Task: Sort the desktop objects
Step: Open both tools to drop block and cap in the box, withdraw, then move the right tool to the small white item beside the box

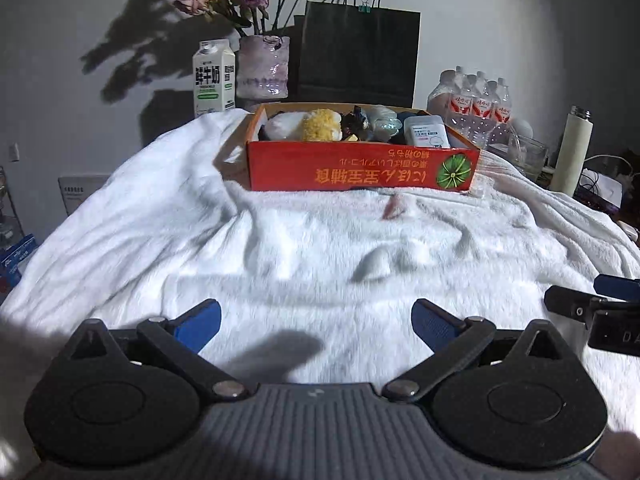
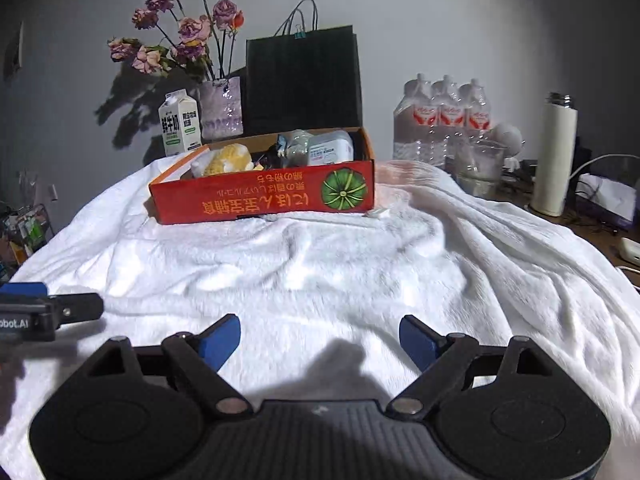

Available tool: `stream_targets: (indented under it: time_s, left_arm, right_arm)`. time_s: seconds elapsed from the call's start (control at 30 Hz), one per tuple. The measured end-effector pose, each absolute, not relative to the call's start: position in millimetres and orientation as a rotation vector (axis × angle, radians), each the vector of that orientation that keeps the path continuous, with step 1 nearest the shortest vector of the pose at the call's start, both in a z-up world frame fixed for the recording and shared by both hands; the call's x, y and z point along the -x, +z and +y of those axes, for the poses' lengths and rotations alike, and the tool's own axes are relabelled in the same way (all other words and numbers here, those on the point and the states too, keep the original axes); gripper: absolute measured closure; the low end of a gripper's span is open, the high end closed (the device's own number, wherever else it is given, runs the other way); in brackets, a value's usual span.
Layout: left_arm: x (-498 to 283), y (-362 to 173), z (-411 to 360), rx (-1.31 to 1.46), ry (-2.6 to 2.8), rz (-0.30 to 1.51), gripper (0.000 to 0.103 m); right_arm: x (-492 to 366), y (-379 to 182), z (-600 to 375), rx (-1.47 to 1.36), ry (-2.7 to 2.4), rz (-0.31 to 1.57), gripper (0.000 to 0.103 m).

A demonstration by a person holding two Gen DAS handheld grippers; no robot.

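While both of your grippers hang wide and empty over the near edge of the white fleece blanket (image 1: 168,216), the risks run left to right. Your left gripper (image 1: 316,326) could snag the loose folds. Mid-blanket, two small pale objects (image 1: 374,266), blurred beyond naming, could vanish into creases. At the far edge, the orange cardboard box (image 1: 360,170) is crowded, so items may spill. Your right gripper (image 2: 320,340) sits beside the left; they could collide.
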State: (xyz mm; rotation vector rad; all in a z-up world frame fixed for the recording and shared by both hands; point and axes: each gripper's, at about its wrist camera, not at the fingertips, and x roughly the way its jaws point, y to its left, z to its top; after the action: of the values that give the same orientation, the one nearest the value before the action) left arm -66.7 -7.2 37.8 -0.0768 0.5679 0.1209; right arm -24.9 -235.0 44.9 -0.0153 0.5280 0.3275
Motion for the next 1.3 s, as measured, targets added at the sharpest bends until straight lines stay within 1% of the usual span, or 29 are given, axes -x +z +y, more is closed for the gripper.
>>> stream_targets:
  time_s: [0.13,0.23,0.47,0.6,0.77,0.9,0.97,1.0,1.1,1.13,1.17,1.2,1.23,1.27,1.3]
  left_arm:
    - [85,31,-12,0.057,0.125,0.558,0.0]
    - [84,30,-14,0.067,0.115,0.56,0.0]
    - [72,28,-13,0.079,0.107,0.571,0.0]
    - [60,36,-11,0.093,0.077,0.56,0.0]
    - [21,52,-3,0.113,0.058,0.535,0.0]
    - [-34,62,-1,0.133,0.033,0.52,0.0]
    - [-64,63,2,0.154,0.026,0.519,0.003]
    - [-80,63,3,0.165,0.025,0.529,0.005]
    - [-121,56,5,0.178,0.017,0.557,0.015]
    - [-132,51,5,0.175,0.022,0.573,0.024]
    - [-142,46,5,0.169,0.023,0.588,0.027]
    - [-152,41,6,0.167,0.022,0.6,0.035]
    - [-161,35,6,0.164,0.024,0.613,0.045]
    - [-168,30,6,0.159,0.032,0.629,0.058]
    - [-173,26,6,0.157,0.037,0.639,0.064]
  right_arm:
    - [52,36,-240,-0.039,0.337,0.514,0.017]
    - [62,31,-236,-0.048,0.355,0.503,0.017]
    - [56,35,-227,-0.02,0.358,0.493,0.017]
    - [43,43,-228,-0.009,0.355,0.494,0.017]
    - [3,57,-225,0.031,0.339,0.488,0.017]
    - [-43,72,-214,0.073,0.364,0.465,0.017]
    - [-70,77,-206,0.091,0.367,0.456,0.017]
    - [-84,78,-203,0.094,0.373,0.453,0.018]
    - [-128,74,-200,0.058,0.379,0.471,0.02]
    - [-142,72,-199,0.053,0.36,0.479,0.022]
    - [-157,68,-199,0.053,0.338,0.493,0.024]
    - [-173,63,-199,0.05,0.32,0.519,0.026]
    - [-187,57,-200,0.044,0.305,0.542,0.034]
    - [-200,52,-201,0.032,0.293,0.566,0.04]
    - [-211,45,-203,0.02,0.285,0.594,0.044]
